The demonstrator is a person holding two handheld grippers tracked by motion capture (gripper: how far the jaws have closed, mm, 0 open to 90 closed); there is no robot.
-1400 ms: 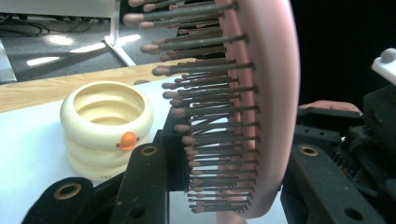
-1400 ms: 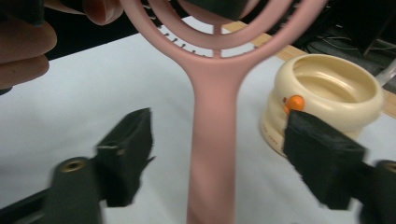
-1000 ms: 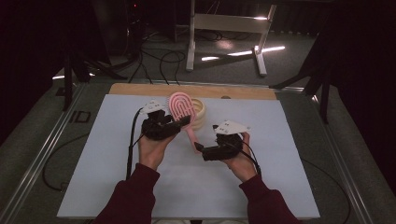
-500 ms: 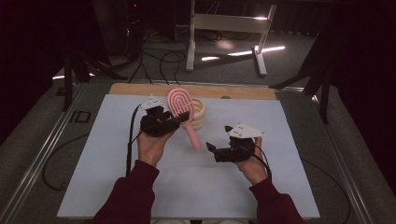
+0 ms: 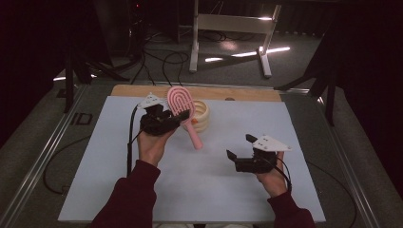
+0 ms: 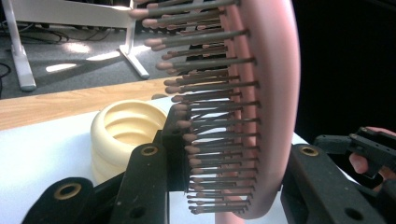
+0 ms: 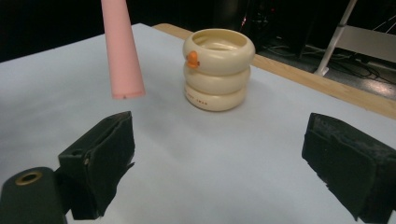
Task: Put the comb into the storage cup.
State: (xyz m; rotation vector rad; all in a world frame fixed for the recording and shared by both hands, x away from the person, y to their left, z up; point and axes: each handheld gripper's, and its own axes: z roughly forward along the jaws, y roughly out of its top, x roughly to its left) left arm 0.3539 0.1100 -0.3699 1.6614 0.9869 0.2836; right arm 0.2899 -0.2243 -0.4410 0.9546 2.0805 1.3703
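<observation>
Pink hairbrush (image 5: 182,110) is lifted off the white mat (image 5: 95,180), pinched at its head by the left gripper (image 5: 177,119), handle toward 5 o'clock. At 12 o'clock waits the cream ringed holder (image 5: 202,114). Right gripper (image 5: 240,146), jaws spread, holds nothing. Placing remains.

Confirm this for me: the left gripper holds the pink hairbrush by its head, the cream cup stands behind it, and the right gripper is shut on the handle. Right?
Not quite. The right gripper is open and empty; in the right gripper view the brush handle hangs clear ahead of its fingers. The left gripper does hold the hairbrush by its head, with the cup behind.
</observation>
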